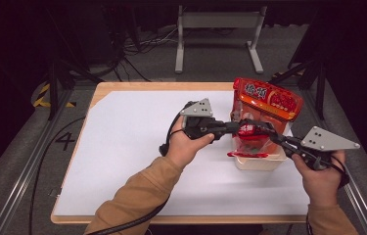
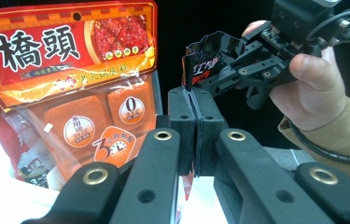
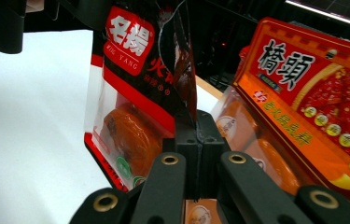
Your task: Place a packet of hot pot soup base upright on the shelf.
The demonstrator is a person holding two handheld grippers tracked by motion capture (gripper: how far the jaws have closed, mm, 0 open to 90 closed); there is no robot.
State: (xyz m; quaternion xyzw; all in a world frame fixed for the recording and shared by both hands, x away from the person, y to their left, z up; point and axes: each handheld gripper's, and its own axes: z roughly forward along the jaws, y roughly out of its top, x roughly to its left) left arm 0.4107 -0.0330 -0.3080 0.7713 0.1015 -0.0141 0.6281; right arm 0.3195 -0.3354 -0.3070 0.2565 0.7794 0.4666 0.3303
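Observation:
A dark red and black sauce packet (image 1: 249, 133) hangs over a white tub (image 1: 259, 163), held from both sides. My left gripper (image 1: 237, 128) is shut on one edge of it, and in the left gripper view the pads (image 2: 182, 126) pinch the thin film of the packet (image 2: 205, 63). My right gripper (image 1: 265, 130) is shut on the opposite edge, where its pads (image 3: 185, 140) clamp the packet (image 3: 130, 93) along its seam. The right gripper (image 2: 212, 70) also faces the left gripper view. A large orange packet (image 1: 267, 100) (image 2: 70, 70) (image 3: 303, 88) stands upright in the tub behind.
A white sheet (image 1: 132, 147) covers the wooden table (image 1: 122, 86). The tub sits near the table's right side. A metal frame rail (image 1: 29, 161) runs along the left, and a stand with cables (image 1: 217, 29) is on the floor beyond the far edge.

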